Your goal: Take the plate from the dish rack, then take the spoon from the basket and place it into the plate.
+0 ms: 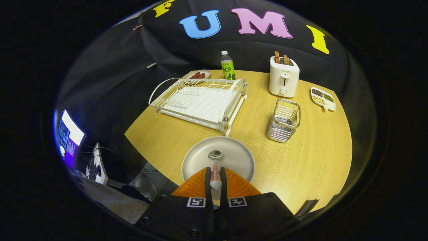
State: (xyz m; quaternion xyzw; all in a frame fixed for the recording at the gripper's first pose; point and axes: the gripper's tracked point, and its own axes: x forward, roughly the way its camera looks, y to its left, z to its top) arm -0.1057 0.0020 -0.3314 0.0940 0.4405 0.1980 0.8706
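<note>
A: What sits closest to the lens?
B: The gripper (215,177). Its two fingers are nearly together, pinched on the handle of the spoon (215,167), which runs forward between them. The spoon's bowl hangs over the middle of the plate (234,157); whether it touches the plate I cannot tell.

A: And the rest, taking the plate as the mark?
B: The plate rests on the wooden table (301,167), just ahead of the fingers. Largest after the table is the white dish rack (200,100), just beyond the plate and slightly left, with no dishes in it. The white toaster (284,80), with two slices sticking up, stands well beyond the plate to the right. The wire basket (284,120) is nearer, beyond the plate on the right. A green-labelled bottle (227,67) stands behind the rack, beside a small dish of sausages (198,75). Furthest right of the plate lies a divided tray of beans (323,98).
</note>
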